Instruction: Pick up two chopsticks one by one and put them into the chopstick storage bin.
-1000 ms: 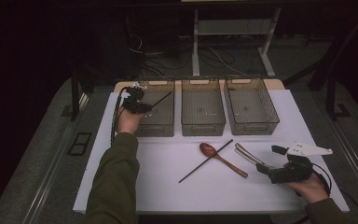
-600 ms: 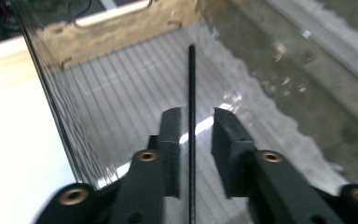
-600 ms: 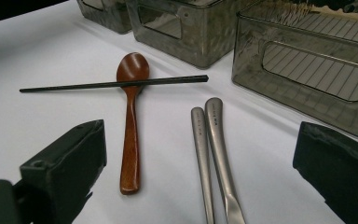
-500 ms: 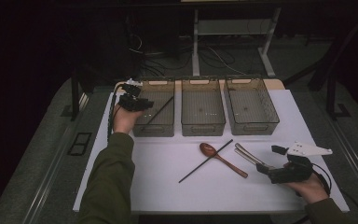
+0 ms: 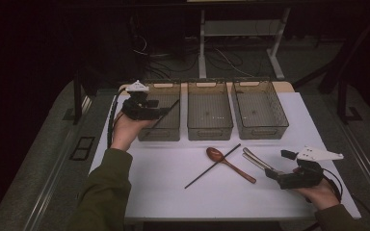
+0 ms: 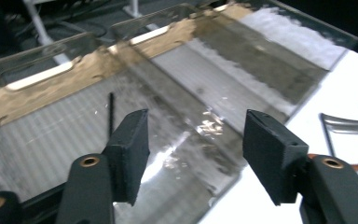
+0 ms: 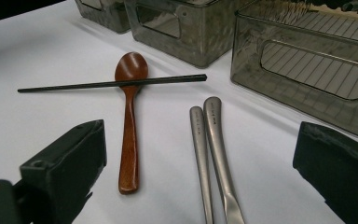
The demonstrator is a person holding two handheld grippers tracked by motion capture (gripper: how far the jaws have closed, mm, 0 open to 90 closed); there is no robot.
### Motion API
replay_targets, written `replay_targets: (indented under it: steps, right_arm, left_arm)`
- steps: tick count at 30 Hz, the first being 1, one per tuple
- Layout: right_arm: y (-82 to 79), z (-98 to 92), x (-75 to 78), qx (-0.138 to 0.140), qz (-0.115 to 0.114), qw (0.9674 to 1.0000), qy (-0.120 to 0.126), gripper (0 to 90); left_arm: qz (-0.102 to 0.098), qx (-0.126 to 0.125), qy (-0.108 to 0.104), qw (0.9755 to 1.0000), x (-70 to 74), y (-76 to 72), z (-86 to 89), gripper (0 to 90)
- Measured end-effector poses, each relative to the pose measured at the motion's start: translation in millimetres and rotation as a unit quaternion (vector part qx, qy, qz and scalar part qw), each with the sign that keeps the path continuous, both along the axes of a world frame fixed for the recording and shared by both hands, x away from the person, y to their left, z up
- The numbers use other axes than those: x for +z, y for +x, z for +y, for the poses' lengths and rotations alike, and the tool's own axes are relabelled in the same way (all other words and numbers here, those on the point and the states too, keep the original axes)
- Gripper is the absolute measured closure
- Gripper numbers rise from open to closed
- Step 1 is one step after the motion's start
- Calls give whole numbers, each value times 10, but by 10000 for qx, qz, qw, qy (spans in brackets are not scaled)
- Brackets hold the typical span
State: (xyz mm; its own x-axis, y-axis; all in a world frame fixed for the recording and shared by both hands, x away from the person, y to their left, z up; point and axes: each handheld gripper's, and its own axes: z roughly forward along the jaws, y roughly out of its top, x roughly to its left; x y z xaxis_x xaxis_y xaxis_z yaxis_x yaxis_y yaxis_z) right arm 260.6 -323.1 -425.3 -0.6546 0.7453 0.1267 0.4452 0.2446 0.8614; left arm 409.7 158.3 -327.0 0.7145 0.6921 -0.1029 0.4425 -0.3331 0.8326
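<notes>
Left gripper [image 5: 160, 112], jaws just opened, empty, upper left over smoky plastic bin [image 5: 169, 134]; black chopstick [image 5: 165, 114] inside lies diagonally, tip up-right.

From above our side of the table [image 5: 173, 192] we look forward and down across it all, while our left gripper view peers closely down into the bins [image 6: 168, 93], and our right gripper view skims low over the wooden spoon [image 7: 129, 121], shared with the high view.
</notes>
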Motion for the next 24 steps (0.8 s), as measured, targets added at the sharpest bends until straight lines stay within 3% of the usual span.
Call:
replay_targets:
  steps: [8, 12, 18, 24]
  right_arm:
    - [-1, 4, -3, 0, 6, 10000, -2, 19]
    - [-7, 14, 0, 11, 39, 10000, 26, 19]
    - [-21, 39, 49, 124, -146, 9997, 158, 19]
    - [-16, 68, 12, 216, -73, 9997, 131, 19]
  left_arm:
    - [-195, -329, -131, 9992, -27, -317, -151, 306]
    - [-225, -456, -176, 9986, -129, -453, -204, 271]
    - [-262, -611, -115, 9977, -327, -632, -269, 243]
    - [-287, -737, -66, 9968, -435, -785, -356, 203]
